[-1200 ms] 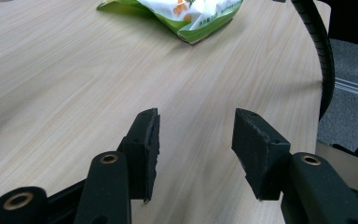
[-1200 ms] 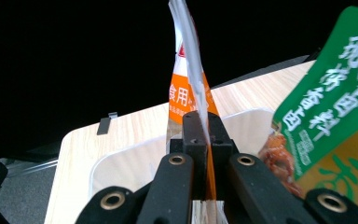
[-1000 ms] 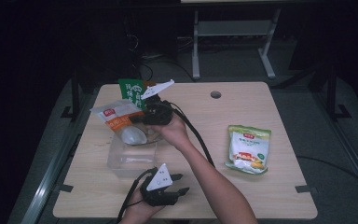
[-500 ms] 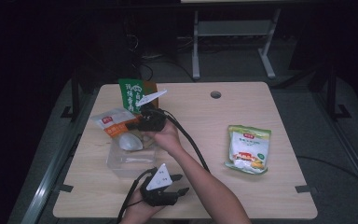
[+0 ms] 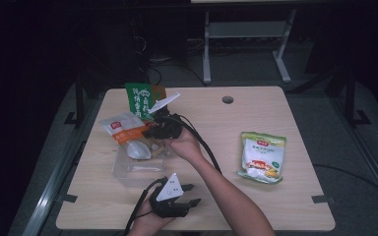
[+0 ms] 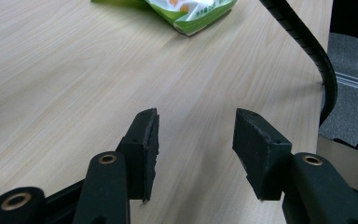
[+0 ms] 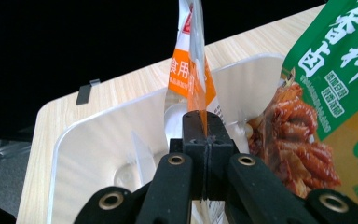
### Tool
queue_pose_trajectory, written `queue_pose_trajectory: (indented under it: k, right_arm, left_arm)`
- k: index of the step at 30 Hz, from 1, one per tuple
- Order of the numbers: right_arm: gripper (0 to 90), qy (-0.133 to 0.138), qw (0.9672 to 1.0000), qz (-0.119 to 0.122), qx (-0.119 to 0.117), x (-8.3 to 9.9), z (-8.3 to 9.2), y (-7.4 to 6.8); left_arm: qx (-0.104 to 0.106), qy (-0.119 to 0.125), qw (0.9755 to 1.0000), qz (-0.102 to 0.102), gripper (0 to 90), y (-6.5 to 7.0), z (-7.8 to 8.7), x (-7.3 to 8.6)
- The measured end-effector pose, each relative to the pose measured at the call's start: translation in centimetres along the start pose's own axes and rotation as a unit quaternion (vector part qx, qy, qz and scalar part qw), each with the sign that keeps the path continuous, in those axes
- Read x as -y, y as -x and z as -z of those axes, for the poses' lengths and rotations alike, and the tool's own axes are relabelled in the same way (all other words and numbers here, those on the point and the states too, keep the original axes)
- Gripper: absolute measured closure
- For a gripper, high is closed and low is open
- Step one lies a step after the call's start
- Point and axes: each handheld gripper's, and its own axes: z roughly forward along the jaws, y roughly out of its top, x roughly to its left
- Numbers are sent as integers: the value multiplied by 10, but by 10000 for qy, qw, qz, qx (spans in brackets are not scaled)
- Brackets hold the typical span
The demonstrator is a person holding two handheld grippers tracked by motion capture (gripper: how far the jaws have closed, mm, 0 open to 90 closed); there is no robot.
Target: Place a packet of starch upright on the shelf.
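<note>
The right gripper (image 5: 153, 132) has its fingers clamped tight on the edge of a clear plastic packet with an orange-and-white label (image 7: 192, 70), holding it over the clear plastic tub (image 5: 128, 171) on the pale wooden surface (image 5: 211, 118). A green snack bag (image 5: 139, 101) stands just beside the tub. The left gripper (image 5: 188, 194) rests near the front edge, fingers half apart and gripping nothing. A green-and-white pouch (image 5: 261, 156) lies well apart.

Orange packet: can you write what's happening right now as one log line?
right gripper: shut on orange packet | over clear tray | left gripper: open, nothing between jaws, near table edge
</note>
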Motion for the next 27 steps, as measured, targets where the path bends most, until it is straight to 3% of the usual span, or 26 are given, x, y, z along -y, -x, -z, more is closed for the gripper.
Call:
queue_pose_trajectory:
  k: [6, 8, 11, 13, 20, 23, 26, 27]
  right_arm:
    - [898, -77, 9999, 57, 127, 1, 1, -6]
    - [898, -54, 9999, -112, 88, 2, 0, -9]
    - [875, -202, 9997, 7, 143, 2, 2, -11]
    - [867, -450, 9982, 215, 320, 2, 1, -13]
    - [895, -538, 9978, 96, 368, 3, -1, -17]
    - [841, -616, 9973, 160, 361, 3, 0, -16]
    - [759, -1028, 9938, 214, 368, 7, -5, -16]
    - [791, -1090, 9930, 239, 376, 9, -7, -15]
  left_arm:
    - [-20, 12, 10000, -40, 502, -1, 1, 0]
    - [-15, 13, 10000, -49, 502, -1, 1, 0]
    - [-20, -7, 10000, -86, 502, 0, 1, -1]
    - [-21, -5, 9999, -100, 502, 0, 1, -1]
    - [-17, 1, 10000, -86, 502, 0, 1, -1]
    - [-22, 6, 10000, -94, 502, 1, 1, -1]
    - [-16, 21, 9999, -105, 501, 0, 1, -1]
    - [-7, 53, 10000, -50, 501, 1, 1, -1]
